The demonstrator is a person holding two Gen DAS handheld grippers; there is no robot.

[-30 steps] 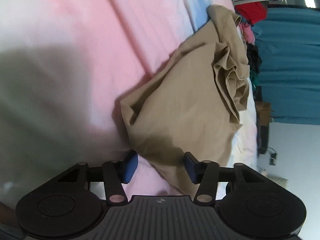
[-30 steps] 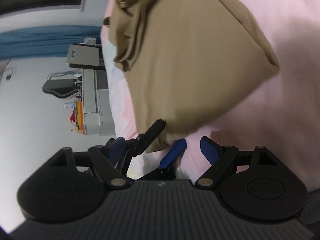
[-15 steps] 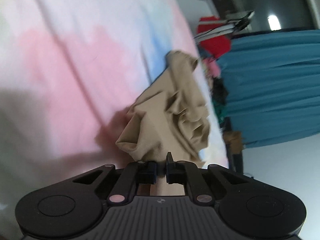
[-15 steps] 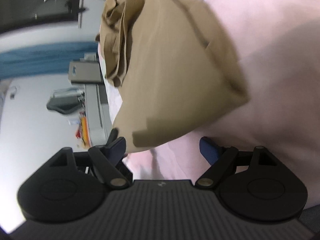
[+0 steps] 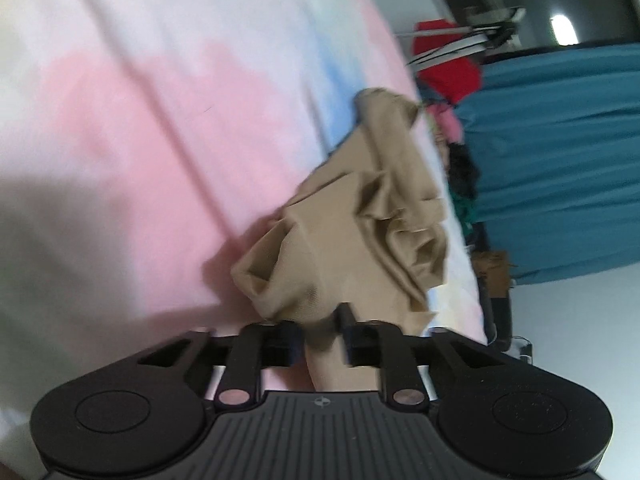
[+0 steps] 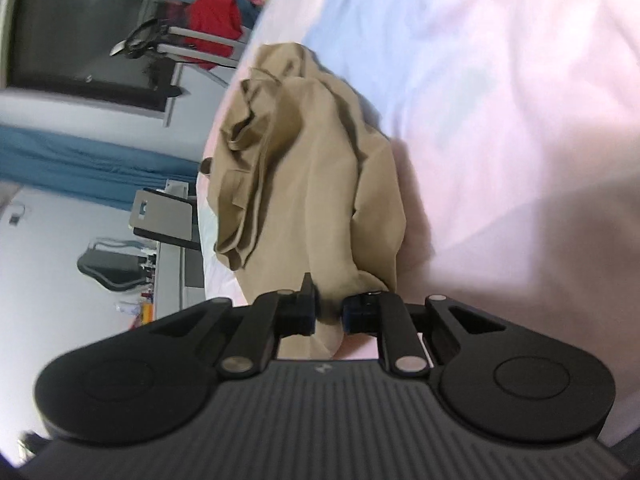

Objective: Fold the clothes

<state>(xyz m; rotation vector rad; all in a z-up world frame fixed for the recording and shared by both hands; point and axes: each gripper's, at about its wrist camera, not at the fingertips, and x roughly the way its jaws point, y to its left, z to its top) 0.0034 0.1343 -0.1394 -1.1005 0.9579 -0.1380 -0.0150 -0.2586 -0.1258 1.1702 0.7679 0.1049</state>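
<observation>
A pastel pink, white and blue bedsheet (image 5: 168, 128) fills most of both views, a broad soft surface suited to laying a garment out. On it, near the bed's far edge, lies the tan garment (image 5: 360, 240), bunched into ridges, its near end drawn toward the cameras. The left gripper (image 5: 322, 338) has that near end between its jaws, which are opening, so its hold looks to be slackening. The right gripper (image 6: 329, 316) is closing on a gathered fold of the cloth, likely to lift it for spreading. Beyond the bed hang a teal curtain (image 5: 560, 160) and a red cloth (image 5: 448, 68).
</observation>
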